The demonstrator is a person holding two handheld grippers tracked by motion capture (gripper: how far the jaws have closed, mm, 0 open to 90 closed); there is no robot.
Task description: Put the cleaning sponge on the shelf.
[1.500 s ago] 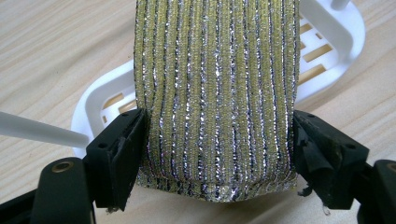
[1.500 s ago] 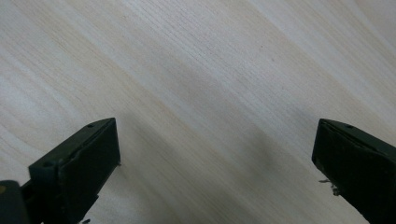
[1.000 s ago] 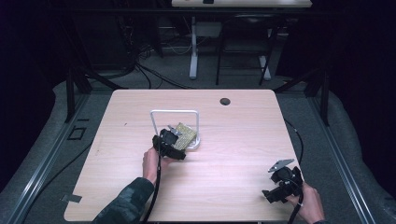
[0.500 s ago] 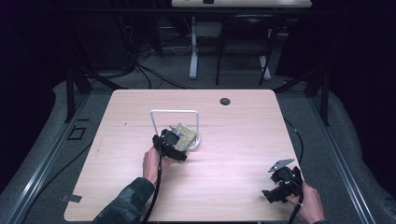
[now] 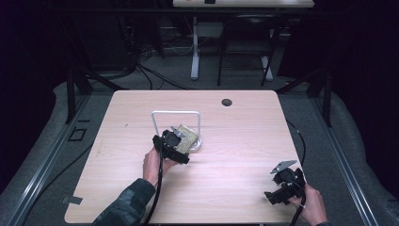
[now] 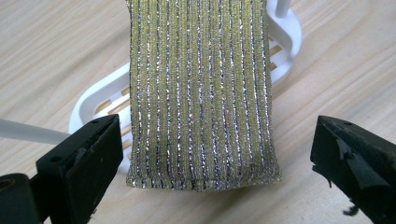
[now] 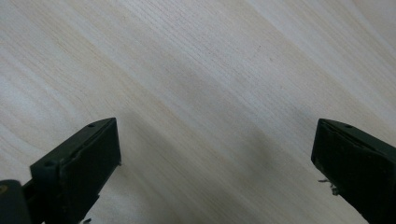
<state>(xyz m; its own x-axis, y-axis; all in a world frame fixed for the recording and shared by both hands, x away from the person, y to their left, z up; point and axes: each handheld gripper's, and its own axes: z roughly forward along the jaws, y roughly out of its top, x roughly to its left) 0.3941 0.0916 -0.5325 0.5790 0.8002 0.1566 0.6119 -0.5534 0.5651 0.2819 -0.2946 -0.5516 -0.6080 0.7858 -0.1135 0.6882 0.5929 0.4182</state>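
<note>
High overview; gripper cameras close, downward.

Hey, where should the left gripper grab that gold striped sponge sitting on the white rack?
Probably by the sponge's near end, fingers closing across its width on the two long side edges. That end overhangs the white rack toward the left gripper, whose open jaws already straddle it, so a straight-ahead approach looks best.

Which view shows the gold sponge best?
The left gripper view: the sponge lies close between the open left tongs, its glittery stripes clear, draped over the white rack. In the high view it is a small patch partly behind the tongs. The right gripper view looks at bare table.
</note>
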